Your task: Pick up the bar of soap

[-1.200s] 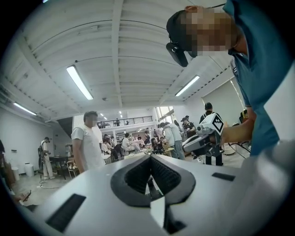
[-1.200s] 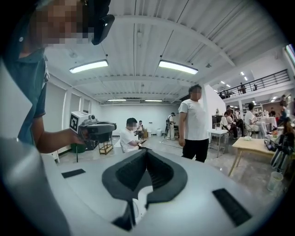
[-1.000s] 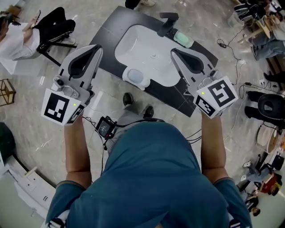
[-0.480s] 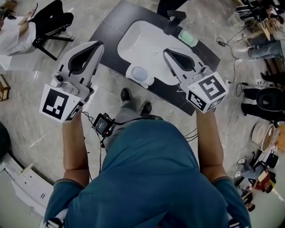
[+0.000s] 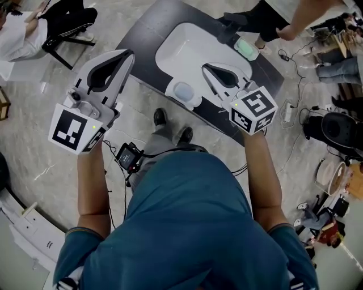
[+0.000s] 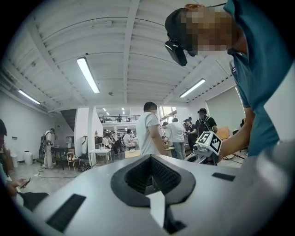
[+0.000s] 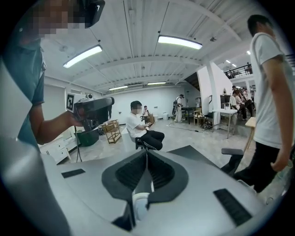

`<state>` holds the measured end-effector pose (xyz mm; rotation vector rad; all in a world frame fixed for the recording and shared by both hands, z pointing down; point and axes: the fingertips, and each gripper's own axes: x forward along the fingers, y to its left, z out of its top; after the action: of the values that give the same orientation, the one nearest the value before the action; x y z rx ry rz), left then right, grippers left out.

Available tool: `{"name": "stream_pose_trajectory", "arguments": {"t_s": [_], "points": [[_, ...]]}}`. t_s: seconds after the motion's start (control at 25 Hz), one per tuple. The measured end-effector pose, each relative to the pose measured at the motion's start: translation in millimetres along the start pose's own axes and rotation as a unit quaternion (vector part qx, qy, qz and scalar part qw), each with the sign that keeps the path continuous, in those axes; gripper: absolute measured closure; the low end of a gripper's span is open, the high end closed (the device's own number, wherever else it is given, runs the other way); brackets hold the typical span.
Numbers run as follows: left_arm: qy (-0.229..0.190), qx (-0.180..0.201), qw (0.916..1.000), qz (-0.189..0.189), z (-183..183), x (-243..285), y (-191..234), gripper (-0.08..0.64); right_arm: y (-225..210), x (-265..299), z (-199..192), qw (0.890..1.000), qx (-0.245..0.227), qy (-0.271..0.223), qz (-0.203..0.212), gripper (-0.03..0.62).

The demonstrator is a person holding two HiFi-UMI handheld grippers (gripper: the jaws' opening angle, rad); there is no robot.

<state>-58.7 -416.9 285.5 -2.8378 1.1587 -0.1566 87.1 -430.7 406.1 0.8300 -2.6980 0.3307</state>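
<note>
Right tool point(image 5: 207, 68) lowered over sink point(image 5: 178, 48), jaws together, empty, left tool point(image 5: 129, 55) likewise, pale soap point(image 5: 182, 90), perhaps, nearby.

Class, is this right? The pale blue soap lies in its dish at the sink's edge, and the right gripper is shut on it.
No: the right gripper view shows the right gripper shut on nothing; the soap lies in its dish.

Passer-by point(image 5: 266, 17) past the sink point(image 5: 178, 51), upper body out of frame.
</note>
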Motion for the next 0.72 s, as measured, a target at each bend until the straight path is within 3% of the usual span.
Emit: {"name": "stream_pose_trajectory", "arguments": {"t_s": [0.4, 0.72], "points": [[0.002, -0.01, 0.9999, 0.005, -14.7, 0.3, 9.7, 0.557, -1.0, 36.4, -53.2, 0.998, 0.009, 0.054, 0.029, 0.568], [0.005, -0.015, 0.9999, 0.005, -23.5, 0.4, 13.3, 0.557, 0.4, 59.6, -98.8, 0.993, 0.015, 0.108, 0.044, 0.452]]}}
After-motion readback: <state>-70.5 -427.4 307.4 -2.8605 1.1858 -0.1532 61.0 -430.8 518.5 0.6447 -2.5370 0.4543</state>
